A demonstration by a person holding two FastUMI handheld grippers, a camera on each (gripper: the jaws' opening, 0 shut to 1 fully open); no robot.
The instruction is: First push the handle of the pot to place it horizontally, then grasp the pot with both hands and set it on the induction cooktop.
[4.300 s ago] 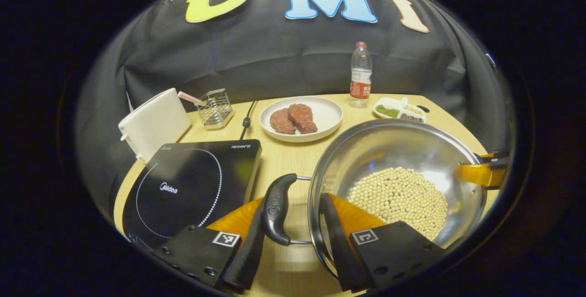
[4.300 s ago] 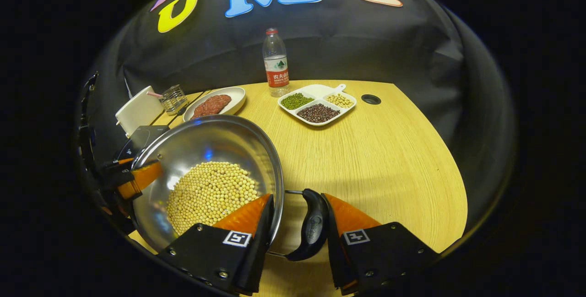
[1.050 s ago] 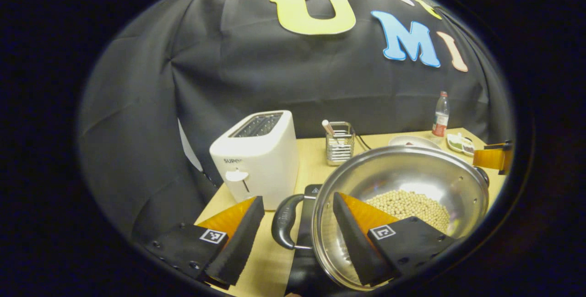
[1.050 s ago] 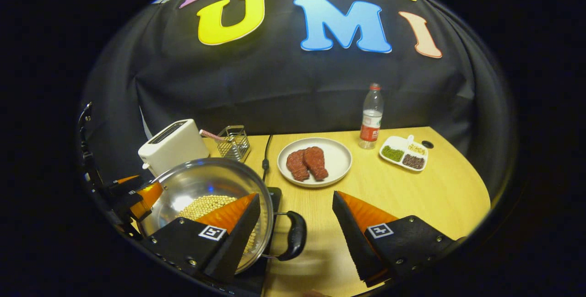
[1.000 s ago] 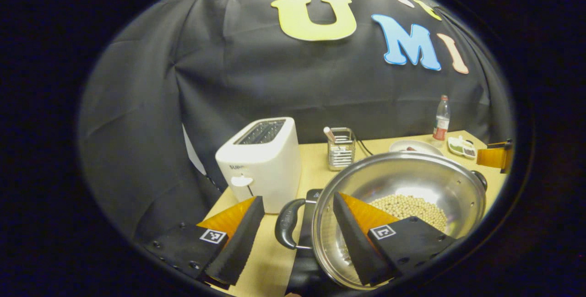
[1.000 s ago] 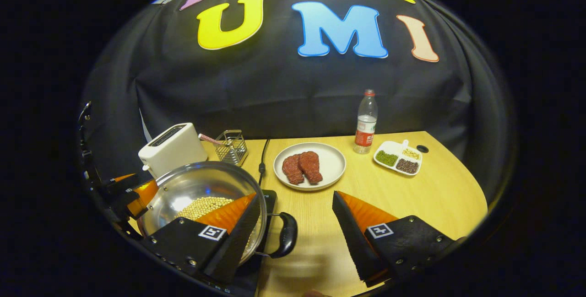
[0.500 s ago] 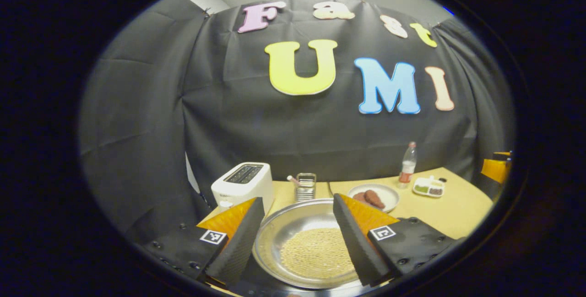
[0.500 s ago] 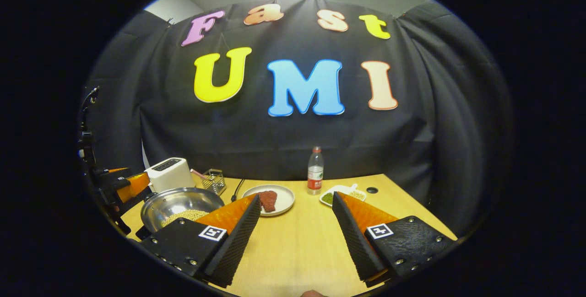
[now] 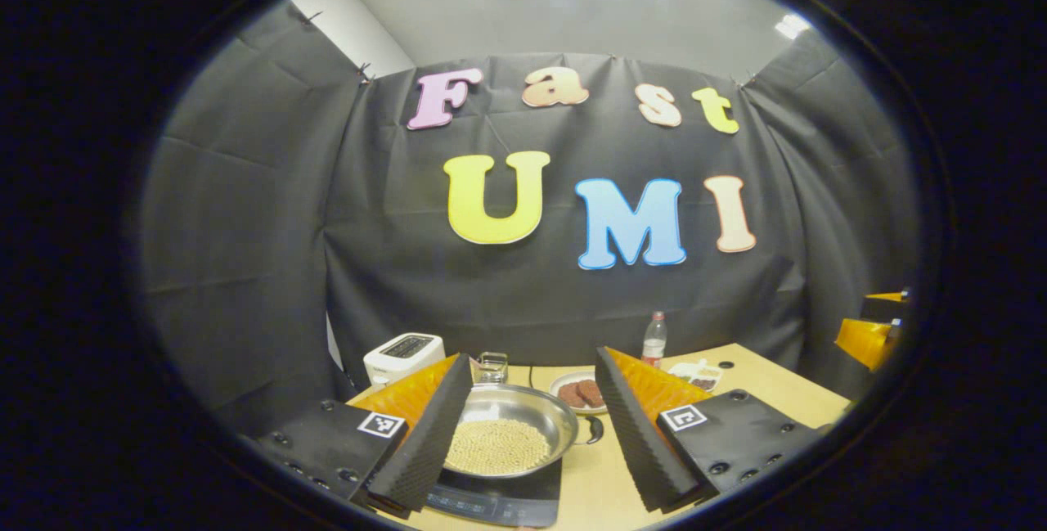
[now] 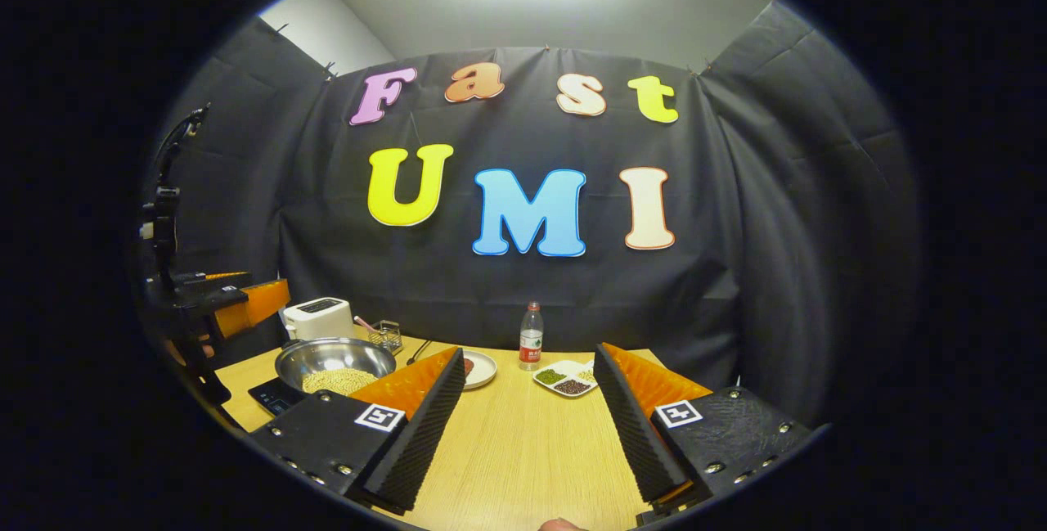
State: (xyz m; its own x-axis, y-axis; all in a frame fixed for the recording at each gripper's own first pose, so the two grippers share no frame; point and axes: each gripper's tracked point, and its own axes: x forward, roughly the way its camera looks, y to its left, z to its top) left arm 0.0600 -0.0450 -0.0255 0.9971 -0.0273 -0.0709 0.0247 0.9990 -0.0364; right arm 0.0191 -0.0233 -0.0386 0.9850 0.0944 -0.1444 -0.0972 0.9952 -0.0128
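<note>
The steel pot (image 9: 509, 431) with pale beans in it sits on the black induction cooktop (image 9: 499, 502), one dark side handle (image 9: 595, 429) pointing right. My left gripper (image 9: 533, 355) is open, raised and well back from the pot, with nothing between its fingers. In the right gripper view the pot (image 10: 335, 361) and cooktop (image 10: 272, 396) lie at the table's left end, with the left gripper (image 10: 241, 302) hovering above and left of them. My right gripper (image 10: 530, 351) is open and holds nothing, high over the table's near edge.
On the wooden table (image 10: 523, 449), a white toaster (image 10: 317, 317) and a wire basket (image 10: 388, 335) stand behind the pot. A plate of meat (image 10: 478, 367), a water bottle (image 10: 531, 335) and a divided dish of beans (image 10: 564, 377) are along the back.
Both grippers, shut on the pot's handles 4.3 s ago, have opened. The pot now rests on the cooktop. Over the last second both grippers drew back and up.
</note>
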